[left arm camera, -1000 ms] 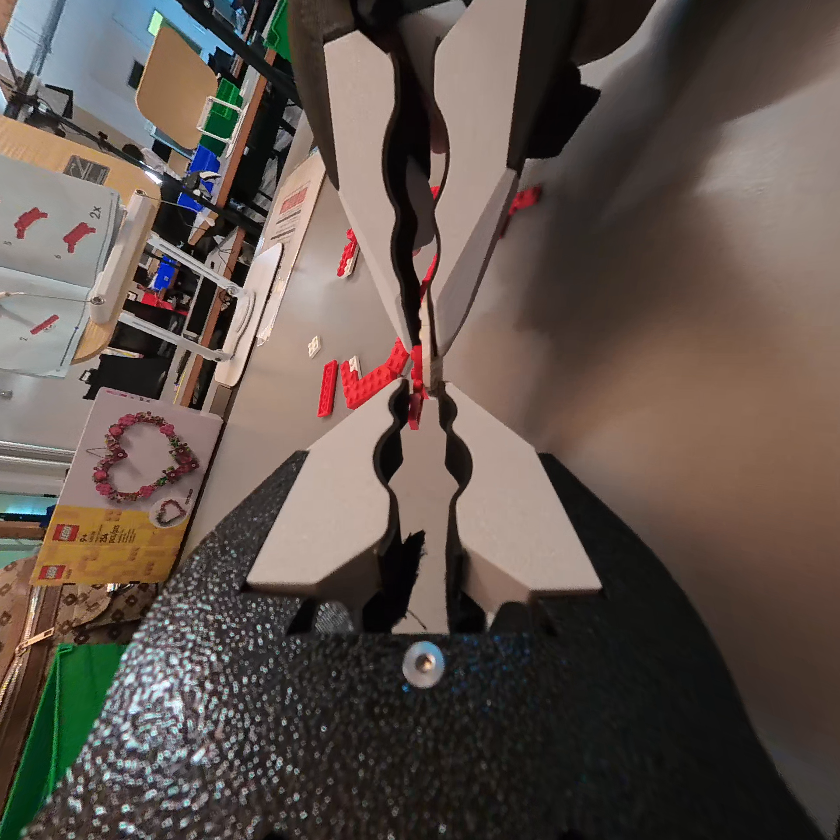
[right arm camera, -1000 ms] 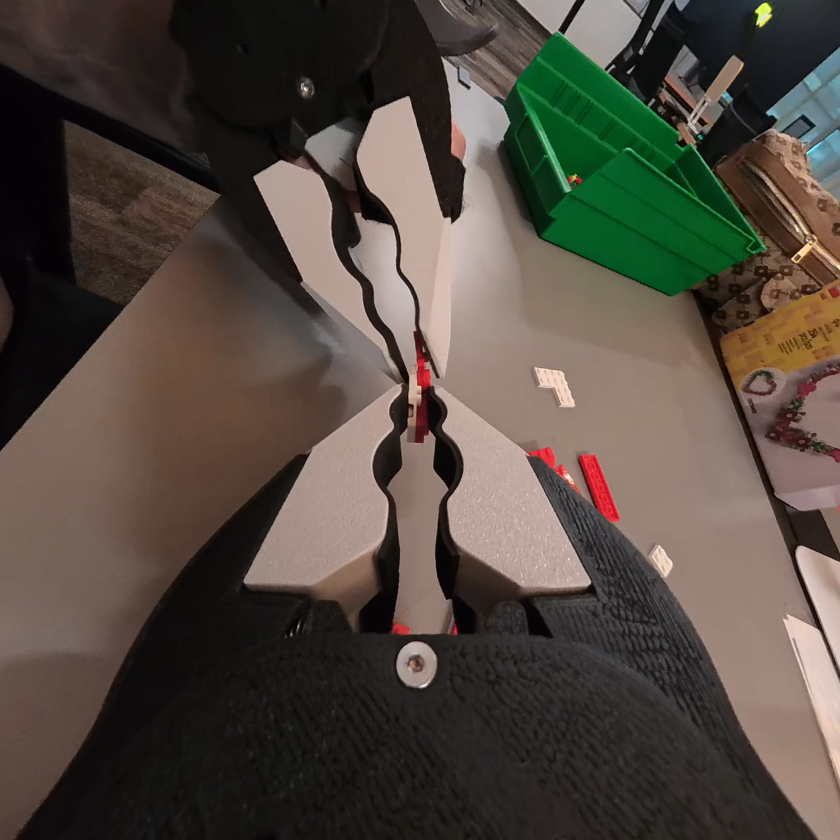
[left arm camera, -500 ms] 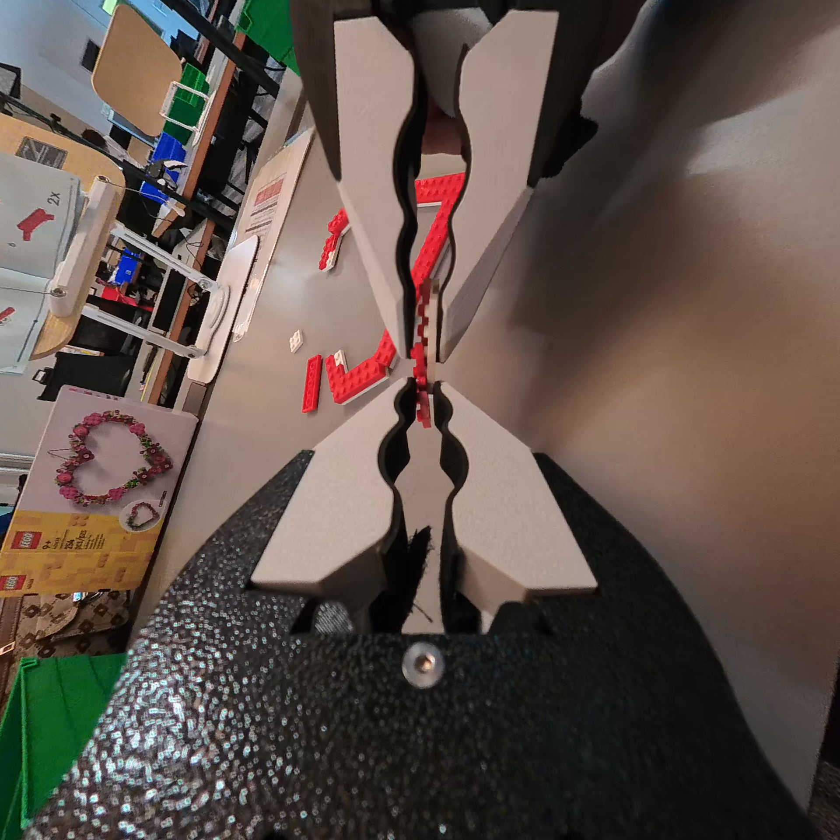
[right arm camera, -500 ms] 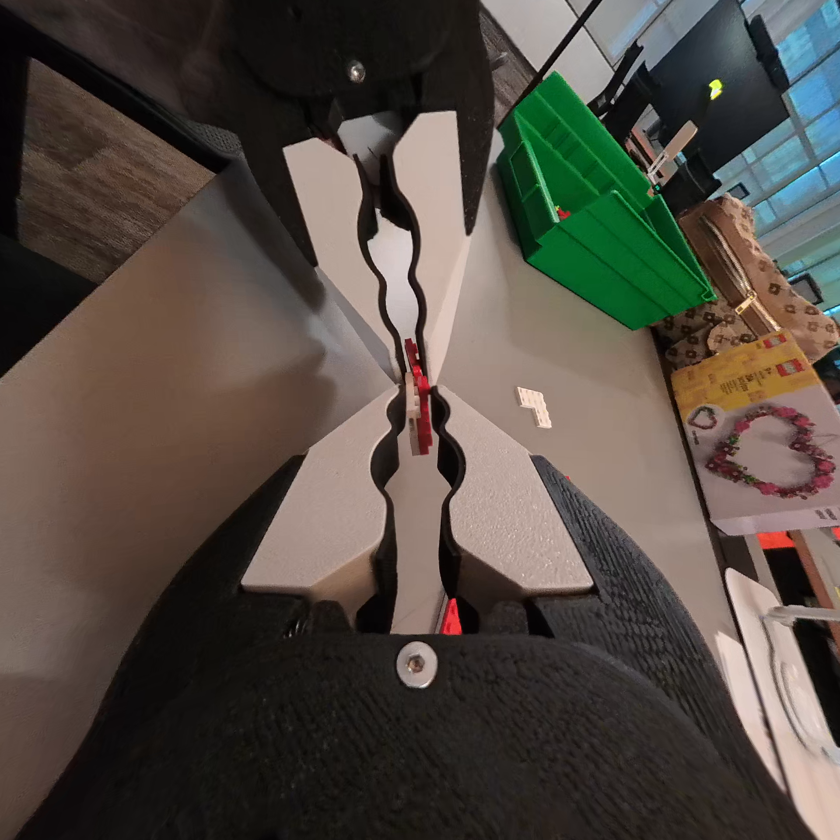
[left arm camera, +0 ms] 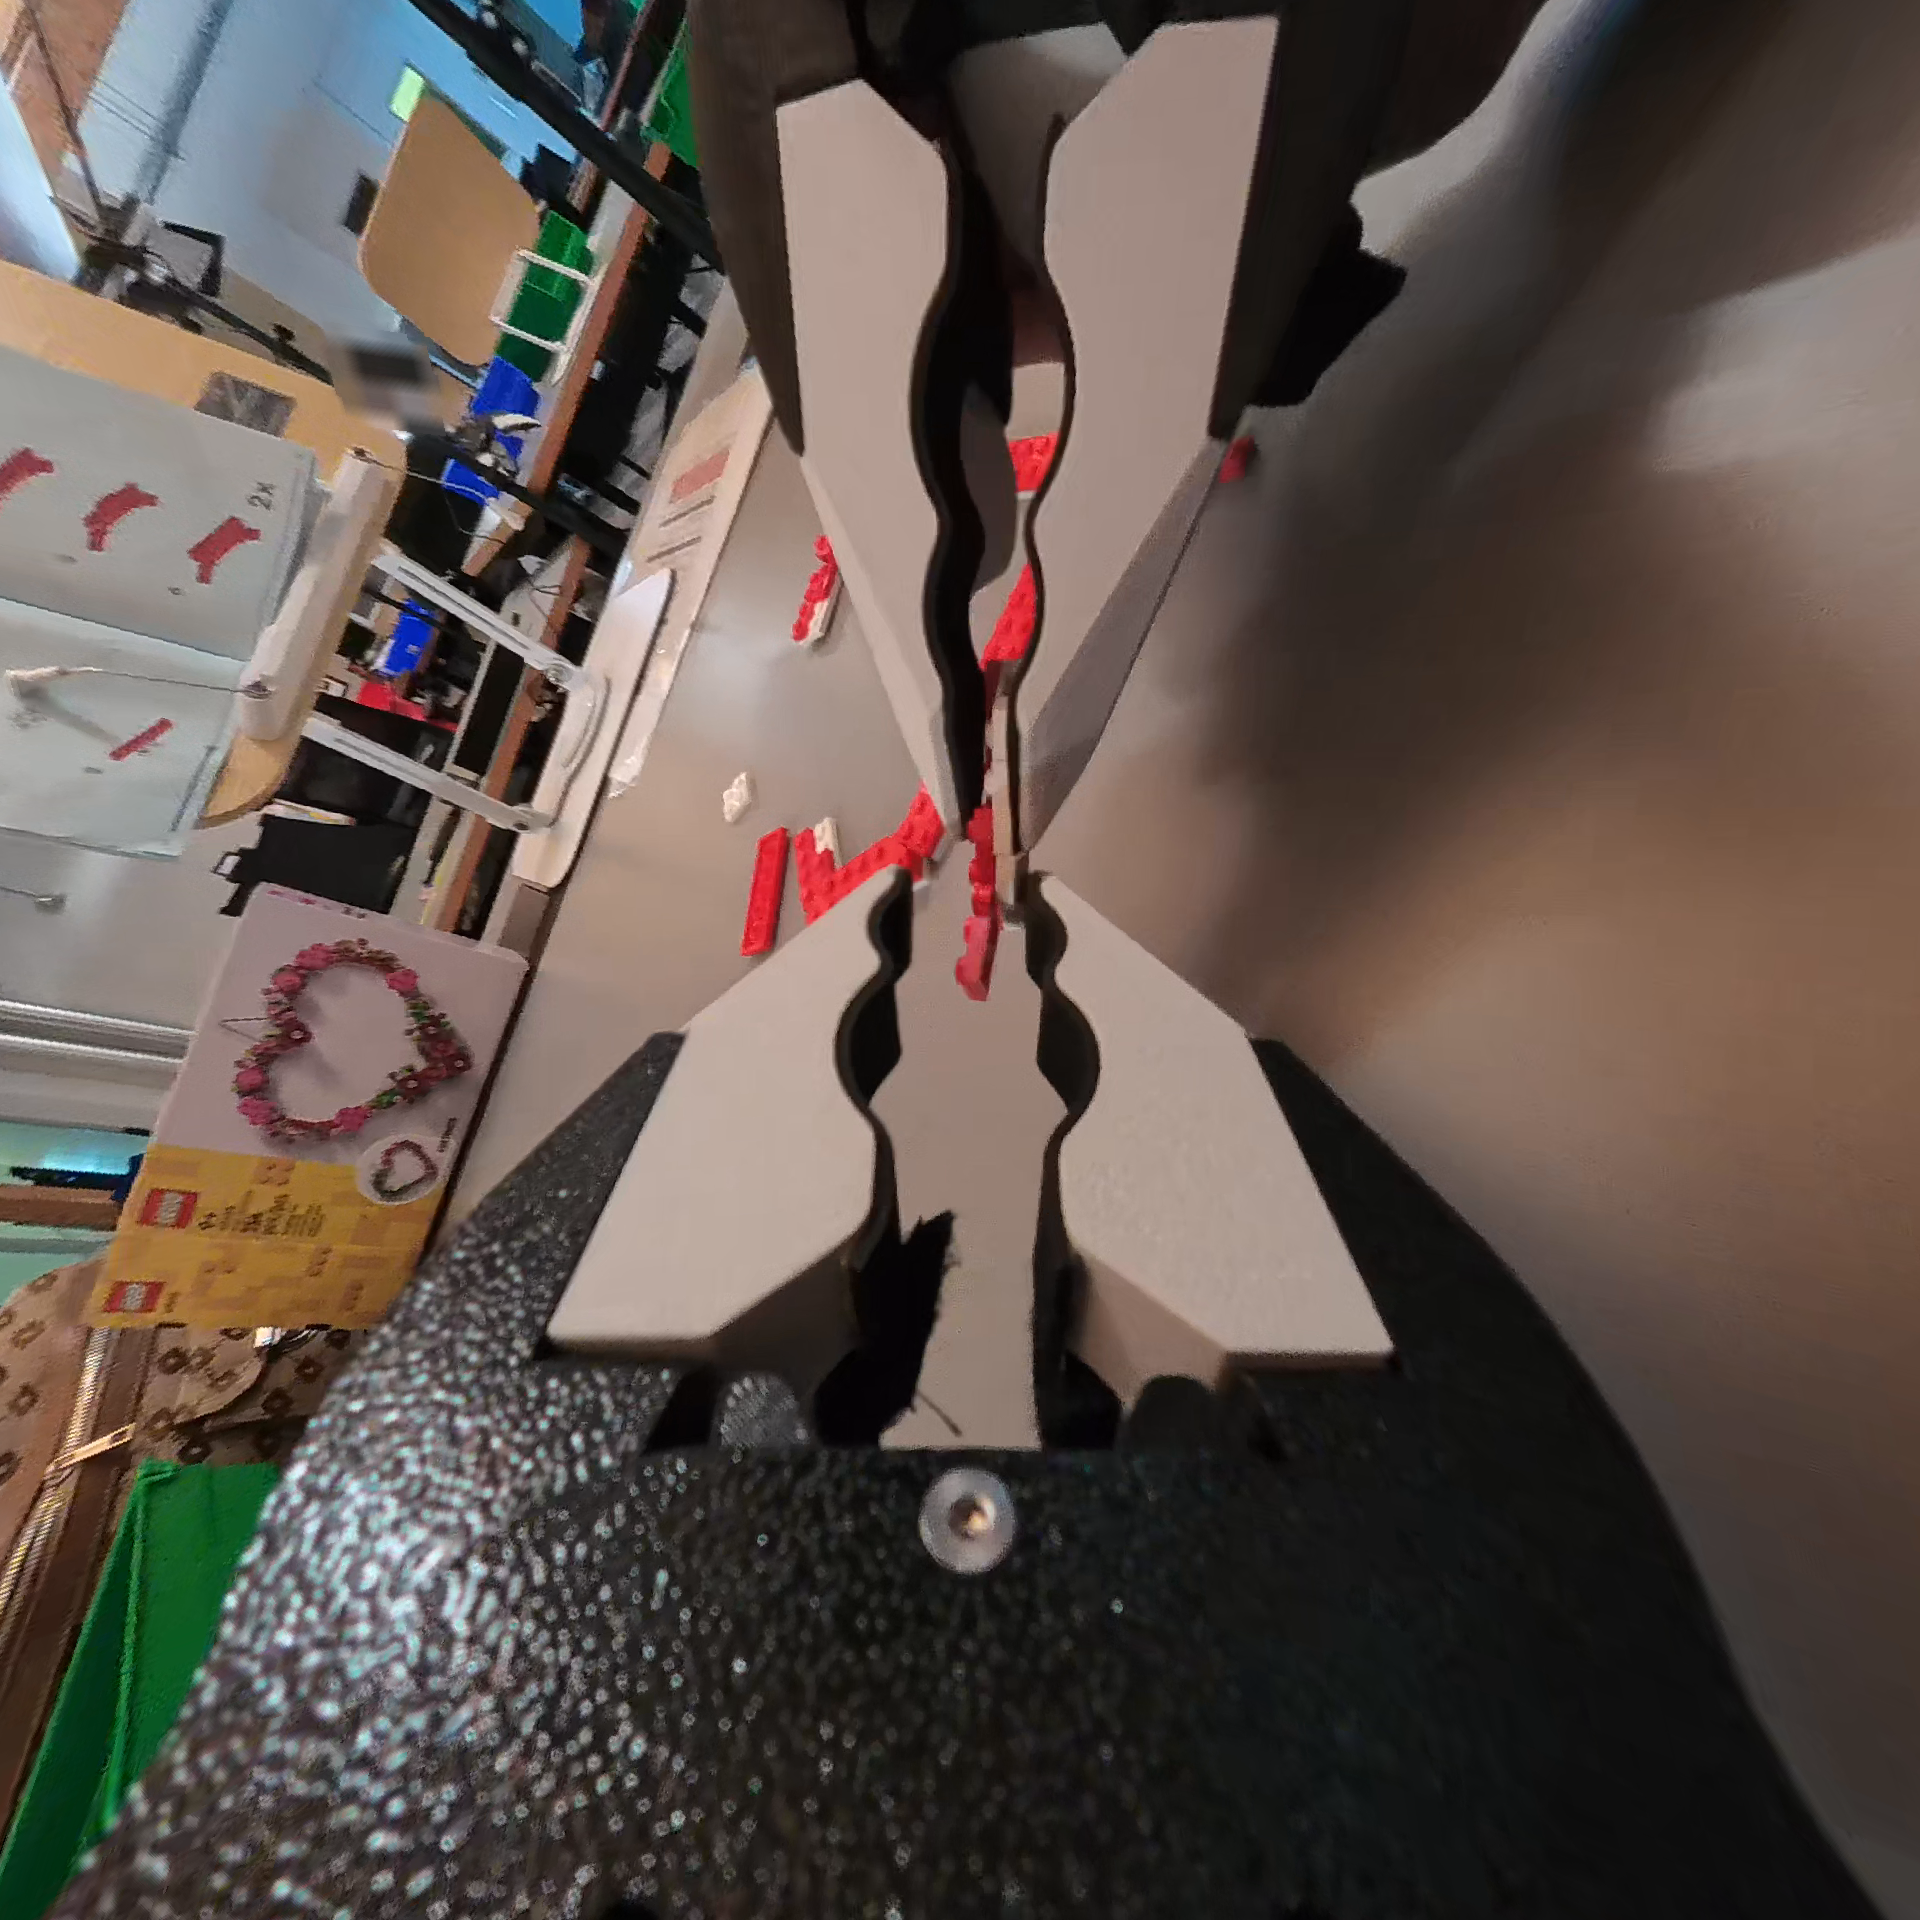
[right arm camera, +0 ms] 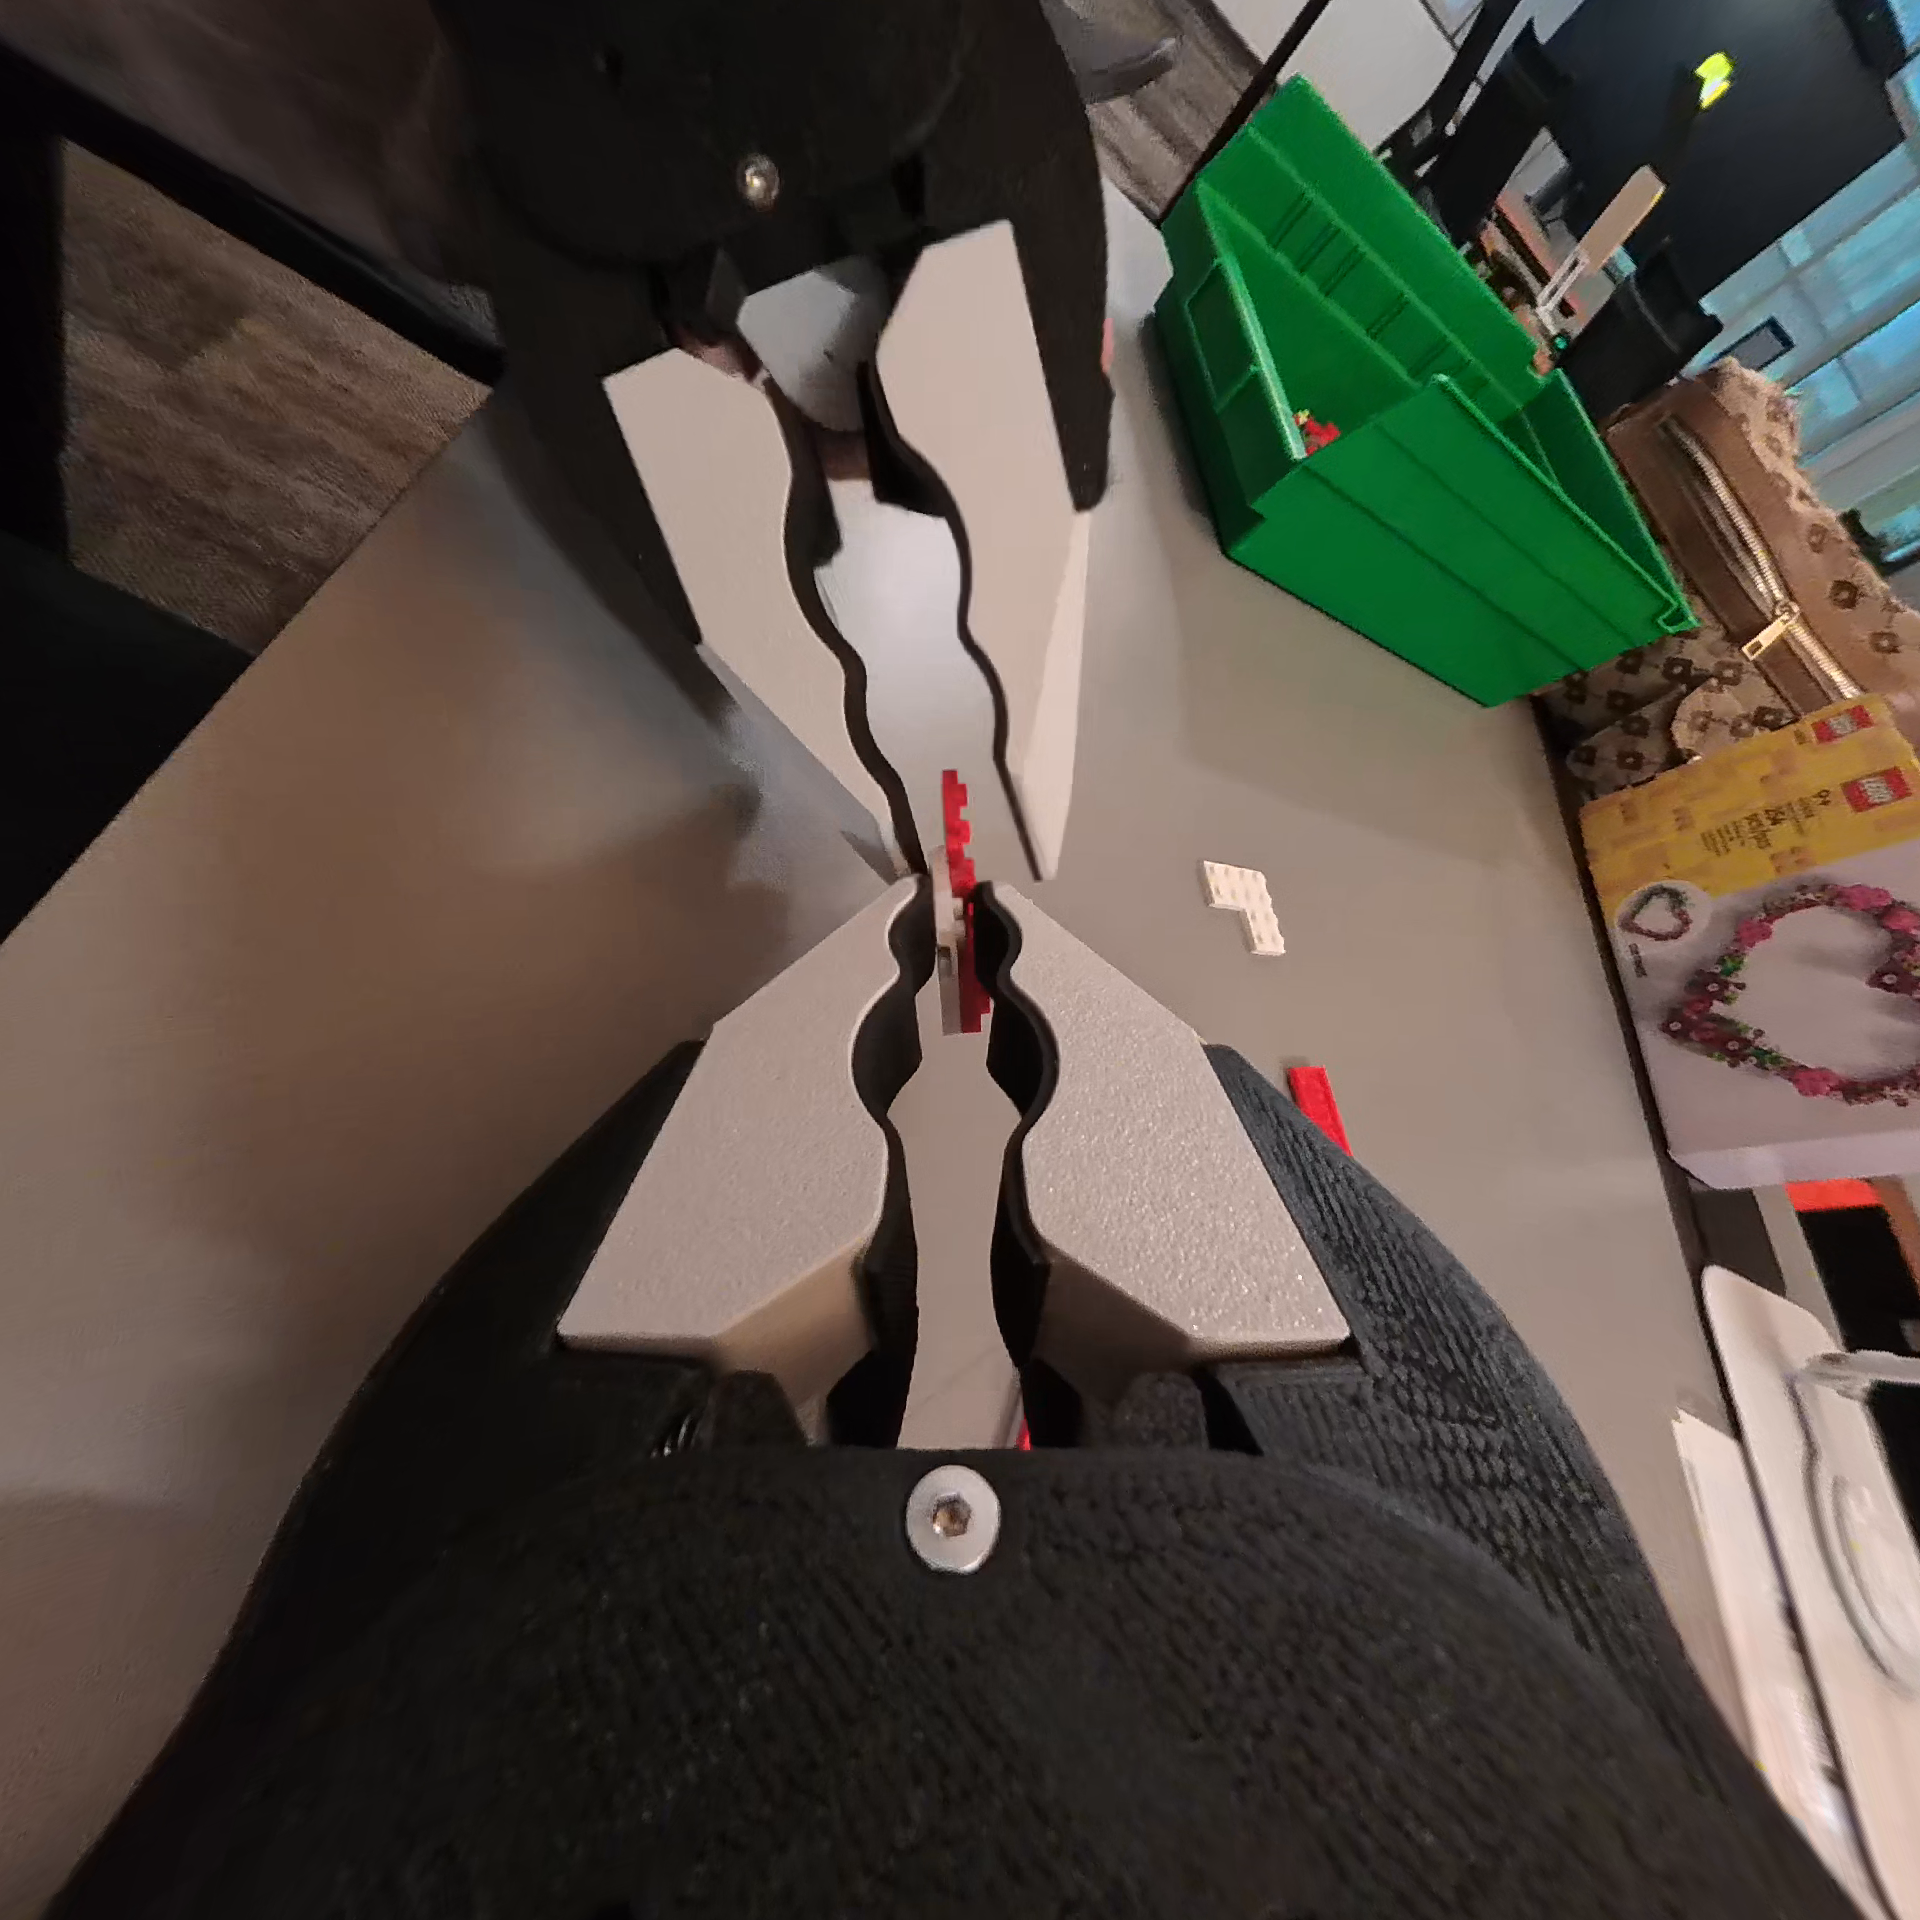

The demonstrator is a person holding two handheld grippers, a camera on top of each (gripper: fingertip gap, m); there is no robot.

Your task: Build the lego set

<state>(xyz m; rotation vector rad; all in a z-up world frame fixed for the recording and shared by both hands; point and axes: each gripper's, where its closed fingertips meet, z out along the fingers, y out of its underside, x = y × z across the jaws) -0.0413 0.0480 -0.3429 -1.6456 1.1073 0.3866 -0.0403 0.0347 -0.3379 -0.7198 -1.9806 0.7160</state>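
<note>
The right gripper (right arm camera: 954, 896) is clamped narrow on a red-and-white plate stack (right arm camera: 958, 966), held edge-on above the grey table (right arm camera: 436, 935). Directly opposite, tip to tip, the left gripper (left arm camera: 966, 883) stands with its jaws a little apart around the far end of the same stack; only one finger seems to touch it.

The step in hand looks like pressing or re-gripping the stack between the two tools. To do it well, the left fingers should close squarely on the flat faces, in line with the right ones, so the layers seat without twisting.

Beyond the tips lie loose red plates (left arm camera: 868, 868); to their right sits a white corner plate (right arm camera: 1244, 905).
</note>
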